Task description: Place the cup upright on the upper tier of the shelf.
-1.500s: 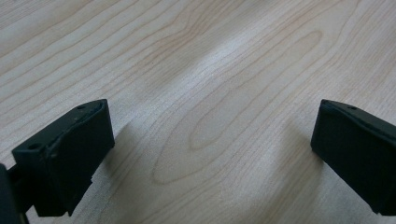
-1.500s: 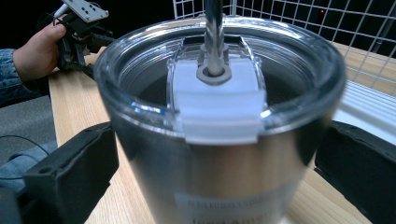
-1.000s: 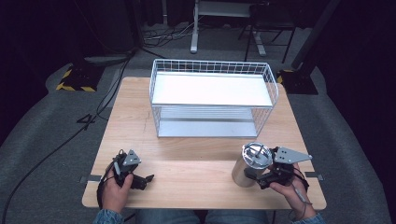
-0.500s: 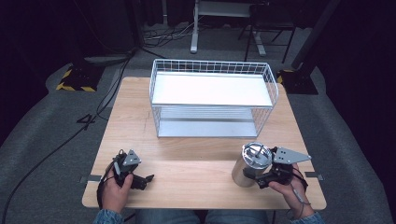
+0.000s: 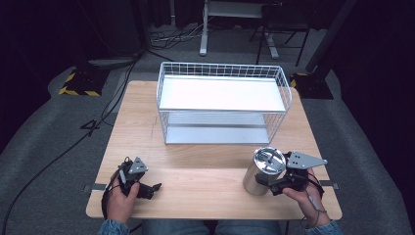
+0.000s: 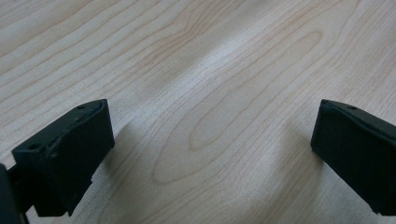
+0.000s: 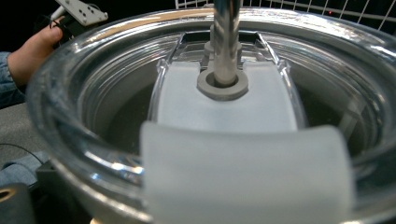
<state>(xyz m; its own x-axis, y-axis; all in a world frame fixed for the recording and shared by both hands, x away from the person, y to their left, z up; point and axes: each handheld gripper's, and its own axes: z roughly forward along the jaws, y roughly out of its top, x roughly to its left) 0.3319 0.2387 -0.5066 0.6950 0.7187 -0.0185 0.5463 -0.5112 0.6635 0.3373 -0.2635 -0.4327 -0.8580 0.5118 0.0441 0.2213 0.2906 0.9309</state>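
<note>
1. My right gripper (image 5: 274,186) is against the steel tumbler (image 5: 263,171) at the table's (image 5: 205,191) near right edge; whether its jaws clamp the wall I cannot tell, since the clear lid (image 7: 219,116) crowds its own camera.
2. My left gripper (image 6: 210,140) idles low over bare wood, jaws spread wide, nothing between them.
3. Before lifting toward the wire rack (image 5: 222,105), I should squeeze firmly and stay upright: the smooth metal would probably slip.

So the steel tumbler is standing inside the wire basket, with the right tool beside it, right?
Not quite. In the high view the steel tumbler stands on the table, in front of the wire basket, not inside it. The right tool is beside it.
</note>
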